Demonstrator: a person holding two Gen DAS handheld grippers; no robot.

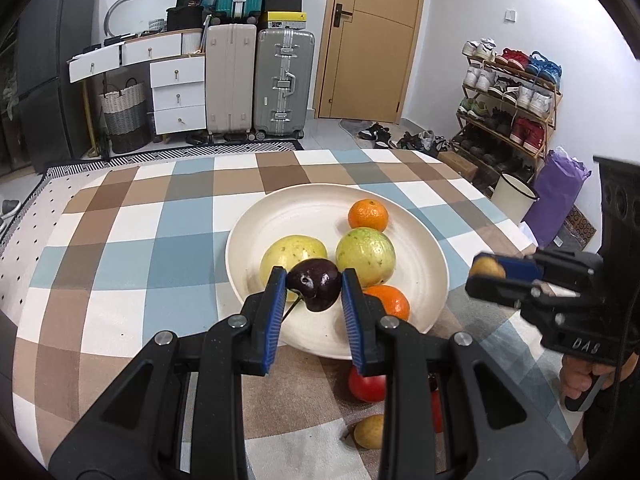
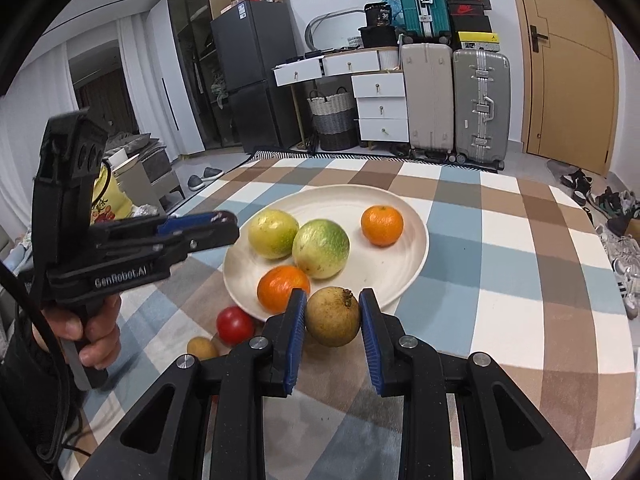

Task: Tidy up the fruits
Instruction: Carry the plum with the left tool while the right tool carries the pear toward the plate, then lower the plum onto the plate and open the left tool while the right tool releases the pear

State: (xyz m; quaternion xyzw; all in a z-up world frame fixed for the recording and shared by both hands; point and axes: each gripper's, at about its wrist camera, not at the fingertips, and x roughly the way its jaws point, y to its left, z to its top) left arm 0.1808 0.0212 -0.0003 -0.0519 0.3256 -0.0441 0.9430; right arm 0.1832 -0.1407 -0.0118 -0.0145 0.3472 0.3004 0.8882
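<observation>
Plate placement matters: left gripper, clamped on a dark plum, should release at six o'clock; right gripper, pinching a brown fruit, at four.

"GenRobot.AI" is printed in pale letters along the side of the left gripper, "DAS" stands on the body of the right gripper, and a white "36" shows on the black bag atop the dresser.
</observation>
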